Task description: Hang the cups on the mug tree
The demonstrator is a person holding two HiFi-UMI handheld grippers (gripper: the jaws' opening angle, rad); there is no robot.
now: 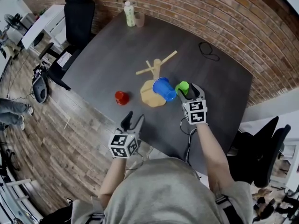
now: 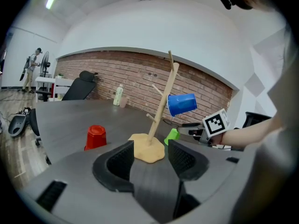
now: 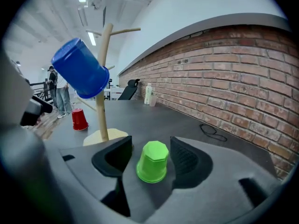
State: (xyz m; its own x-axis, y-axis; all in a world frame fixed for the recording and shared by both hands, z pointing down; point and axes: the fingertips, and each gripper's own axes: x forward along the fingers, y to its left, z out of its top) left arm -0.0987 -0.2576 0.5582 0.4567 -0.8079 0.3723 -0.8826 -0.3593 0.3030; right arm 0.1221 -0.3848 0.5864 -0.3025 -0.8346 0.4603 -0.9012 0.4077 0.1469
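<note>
A wooden mug tree (image 1: 156,71) stands mid-table on a tan base (image 1: 150,98). A blue cup (image 1: 164,88) hangs on one of its pegs, seen tilted high at the left in the right gripper view (image 3: 81,73). A green cup (image 3: 152,161) stands upside down on the table between the jaws of my right gripper (image 3: 152,152), with gaps on both sides; the jaws are open. From above, that gripper (image 1: 187,92) is right beside the green cup (image 1: 181,86). A red cup (image 1: 121,97) stands upside down left of the base. My left gripper (image 1: 133,120) hovers open and empty near the table's front edge.
A bottle (image 1: 129,14) and a small glass (image 1: 139,20) stand at the table's far end. A black cable loop (image 1: 209,51) lies at the far right. A black office chair (image 1: 79,17) stands at the far left corner. Bare table lies around the red cup.
</note>
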